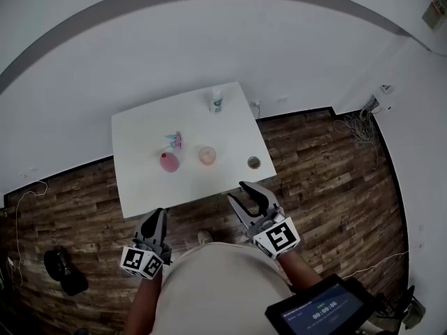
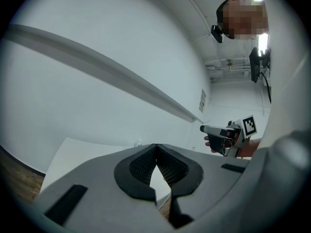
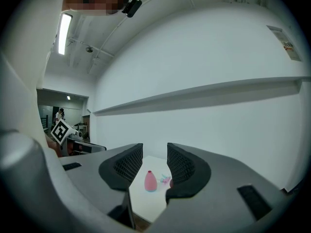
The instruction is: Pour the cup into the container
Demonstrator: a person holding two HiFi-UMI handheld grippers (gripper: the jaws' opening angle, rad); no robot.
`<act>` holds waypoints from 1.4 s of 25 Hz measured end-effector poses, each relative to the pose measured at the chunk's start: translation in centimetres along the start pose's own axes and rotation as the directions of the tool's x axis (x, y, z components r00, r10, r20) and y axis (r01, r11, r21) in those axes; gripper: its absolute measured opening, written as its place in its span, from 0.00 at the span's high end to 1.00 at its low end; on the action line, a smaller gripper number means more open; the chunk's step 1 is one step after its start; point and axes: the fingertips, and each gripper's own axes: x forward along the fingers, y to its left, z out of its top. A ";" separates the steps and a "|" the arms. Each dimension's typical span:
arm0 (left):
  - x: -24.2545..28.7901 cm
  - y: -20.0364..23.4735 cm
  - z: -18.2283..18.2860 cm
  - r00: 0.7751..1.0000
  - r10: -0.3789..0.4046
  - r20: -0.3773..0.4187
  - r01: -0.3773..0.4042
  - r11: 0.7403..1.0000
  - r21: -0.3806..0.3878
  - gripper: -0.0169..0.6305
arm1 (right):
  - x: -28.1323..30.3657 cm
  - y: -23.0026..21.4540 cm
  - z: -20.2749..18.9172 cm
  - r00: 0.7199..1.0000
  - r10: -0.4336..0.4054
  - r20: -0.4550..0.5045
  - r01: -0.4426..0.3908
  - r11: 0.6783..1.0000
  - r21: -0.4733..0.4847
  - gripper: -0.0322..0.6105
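Note:
On the white table (image 1: 140, 187) stand a pink bottle-shaped vessel (image 1: 169, 162), a pale pink cup (image 1: 207, 155) and a small dark cup (image 1: 253, 162). Both grippers hang below the table's near edge, well short of these things. My left gripper (image 1: 155, 216) is shut with nothing in it; its pads meet in the left gripper view (image 2: 156, 152). My right gripper (image 1: 237, 191) stands open and empty. Through the gap between its pads (image 3: 154, 157) I see the pink vessel (image 3: 150, 181) far ahead on the table.
A white bottle (image 1: 216, 101) stands at the table's far edge and a small pink and blue object (image 1: 175, 140) behind the pink vessel. Wooden floor surrounds the table, with a dark object (image 1: 64, 269) at the left, cables (image 1: 356, 128) at the right and a tablet (image 1: 323, 309) by the person's waist.

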 end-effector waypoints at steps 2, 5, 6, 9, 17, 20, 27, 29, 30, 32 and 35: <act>-0.1 0.4 0.2 1.000 0.003 0.003 -0.003 1.000 0.005 0.96 | 0.5 0.2 0.2 1.000 0.005 0.005 -0.005 1.000 -0.007 0.72; -0.4 0.6 0.0 1.000 0.001 0.004 -0.001 1.000 0.001 0.96 | 0.9 0.7 0.2 1.000 0.007 0.003 -0.007 1.000 -0.006 0.72; -0.4 0.7 0.0 1.000 -0.001 0.003 0.001 1.000 0.000 0.96 | 1.1 0.9 0.2 1.000 0.006 0.001 -0.006 1.000 -0.006 0.72; -0.4 1.0 0.0 1.000 -0.006 -0.001 0.006 1.000 -0.003 0.96 | 1.6 1.0 0.4 1.000 -0.001 0.006 0.001 1.000 -0.001 0.72; -0.3 2.0 0.0 1.000 -0.018 -0.008 0.018 1.000 -0.015 0.96 | 1.2 -0.9 0.4 0.998 -0.058 0.009 0.058 0.998 0.008 0.72; -0.3 2.2 0.0 1.000 -0.022 -0.013 0.022 1.000 -0.020 0.96 | 1.2 -1.0 0.3 0.997 -0.071 0.000 0.071 0.997 0.003 0.72; -0.4 2.9 -0.2 0.999 -0.046 -0.013 0.045 0.999 -0.025 0.96 | 1.5 -0.5 0.0 0.995 -0.094 -0.015 0.094 0.996 -0.008 0.72; -0.4 3.2 -0.3 0.998 -0.055 -0.011 0.054 0.998 -0.024 0.96 | 1.5 -0.5 -0.1 0.995 -0.100 -0.021 0.100 0.995 -0.011 0.72; -0.3 3.3 -0.3 0.998 -0.060 -0.009 0.060 0.998 -0.023 0.96 | 1.5 -0.5 -0.2 0.994 -0.104 -0.023 0.104 0.995 -0.013 0.72; -0.3 3.5 -0.3 0.998 -0.066 -0.006 0.066 0.998 -0.021 0.96 | 1.6 -0.5 -0.3 0.994 -0.110 -0.026 0.110 0.994 -0.016 0.72; -0.2 3.8 -0.4 0.998 -0.068 -0.003 0.068 0.997 -0.021 0.96 | 1.6 -0.4 -0.4 0.993 -0.115 -0.026 0.114 0.993 -0.019 0.72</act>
